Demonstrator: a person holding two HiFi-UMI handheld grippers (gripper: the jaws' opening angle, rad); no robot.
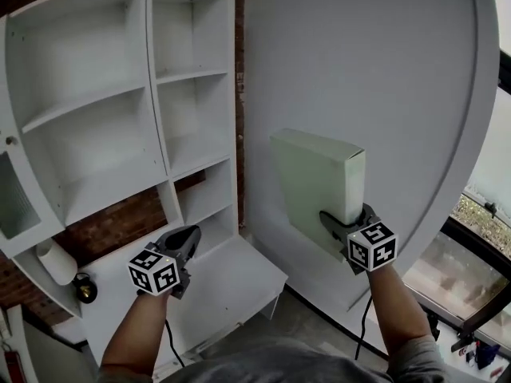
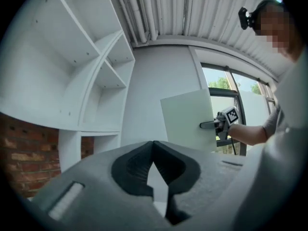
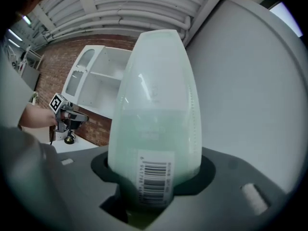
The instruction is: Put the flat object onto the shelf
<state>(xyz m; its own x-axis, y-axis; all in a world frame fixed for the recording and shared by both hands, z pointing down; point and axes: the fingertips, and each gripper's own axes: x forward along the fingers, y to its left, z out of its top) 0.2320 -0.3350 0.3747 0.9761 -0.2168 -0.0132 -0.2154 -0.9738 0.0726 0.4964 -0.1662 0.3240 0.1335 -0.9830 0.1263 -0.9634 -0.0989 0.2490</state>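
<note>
The right gripper (image 1: 334,220) pinches the closed pale-green flat box (image 1: 315,178) at its barcode end; the left gripper (image 1: 188,236) has jaws pressed together, empty, near the white shelf (image 1: 153,86).

White shelf unit (image 1: 152,94) is standing against a red brick wall (image 1: 112,230), its glazed door (image 1: 16,198) hanging open at left. Big curved white panel (image 1: 383,70) is filling the right side. Low white counter (image 1: 231,282) is sitting below the shelves, grey floor (image 1: 311,325) showing beside it. Daylight is coming through a dark-framed window (image 1: 471,214). Ribbed ceiling (image 2: 202,13) is running overhead.
</note>
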